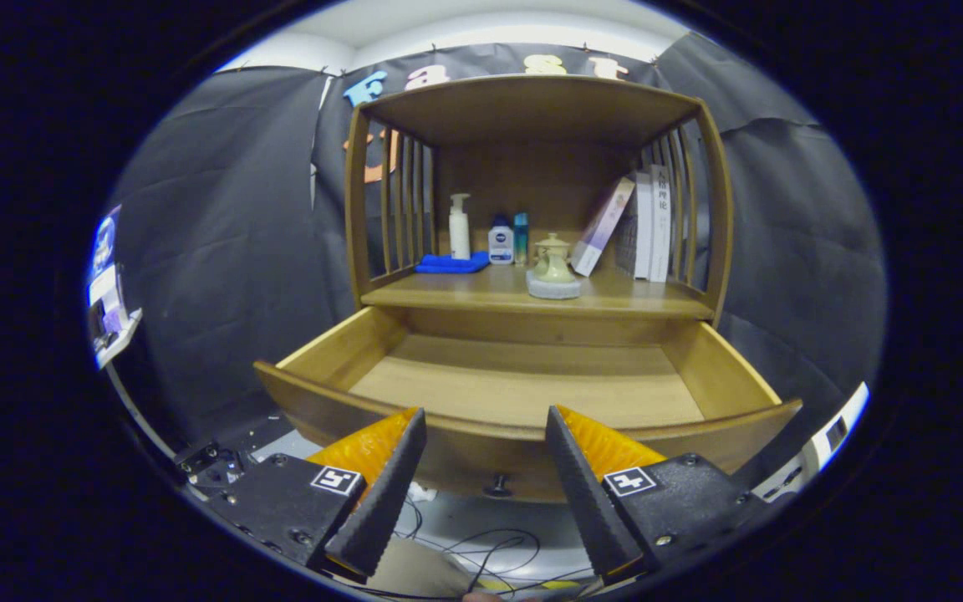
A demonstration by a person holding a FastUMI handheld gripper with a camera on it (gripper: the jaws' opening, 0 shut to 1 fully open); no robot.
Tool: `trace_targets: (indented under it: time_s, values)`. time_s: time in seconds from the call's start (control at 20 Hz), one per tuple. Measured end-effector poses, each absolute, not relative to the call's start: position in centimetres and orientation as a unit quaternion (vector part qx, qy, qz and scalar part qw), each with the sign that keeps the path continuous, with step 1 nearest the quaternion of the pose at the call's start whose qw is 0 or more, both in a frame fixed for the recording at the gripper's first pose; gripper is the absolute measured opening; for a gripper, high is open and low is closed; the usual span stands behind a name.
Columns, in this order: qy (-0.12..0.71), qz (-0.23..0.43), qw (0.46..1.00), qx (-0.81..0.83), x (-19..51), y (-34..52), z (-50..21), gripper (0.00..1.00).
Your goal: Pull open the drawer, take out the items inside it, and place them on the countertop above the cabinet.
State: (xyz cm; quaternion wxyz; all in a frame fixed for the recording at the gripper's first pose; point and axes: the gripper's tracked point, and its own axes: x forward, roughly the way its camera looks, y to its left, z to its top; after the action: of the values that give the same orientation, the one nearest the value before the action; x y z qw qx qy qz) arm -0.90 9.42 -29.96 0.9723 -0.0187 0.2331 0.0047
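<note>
**One open drawer, and nothing to see inside it**

One wooden drawer (523,380) is pulled far out of the cabinet (532,109). Its curved front edge sits right at the tips of the gripper (486,422). The gripper's two fingers are spread wide, and they hold nothing. A small round knob (496,483) hangs under the middle of the front edge, in the gap between the fingers.

The drawer floor looks bare, pale and smooth. I see no items on it. The strip just behind the front edge is hidden, so something small could be lying there.

On the countertop (481,293) above the drawer, some things stand already. A little pot with a lid (552,259) sits on a round grey base near the front edge, in the middle. It looks like pottery, so I think it is hard, a bit heavy and easy to break. The best hold would be across its round belly, not the lid, which may be loose.

Along the back edge stand a white pump bottle (459,226), a small white bottle with a blue cap (501,241) and a thin blue tube (521,237). These look light and a bit slippery. A folded blue cloth (450,263), soft and floppy, lies in the back left corner. Some books (636,221) lean in the right corner.

The job looks close to done.
</note>
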Motion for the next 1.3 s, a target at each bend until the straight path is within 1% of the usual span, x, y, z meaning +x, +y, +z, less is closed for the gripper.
trace_targets:
  time_s: [0.25,0.45,0.65,0.75,0.95,1.3]
  values:
    - [0.261,-0.018,0.965,-0.029,-2.8,9.0,-33.4,0.93]
    - [0.276,-0.040,0.960,-0.012,-2.2,8.2,-35.3,0.93]
    - [0.267,-0.060,0.961,-0.033,-1.5,7.7,-35.6,0.92]
    - [0.264,-0.070,0.961,-0.047,-1.4,7.6,-35.7,0.95]
    - [0.254,-0.099,0.962,-0.029,-0.5,7.0,-35.7,0.95]
    - [0.248,-0.096,0.964,-0.026,0.2,7.2,-35.5,0.95]
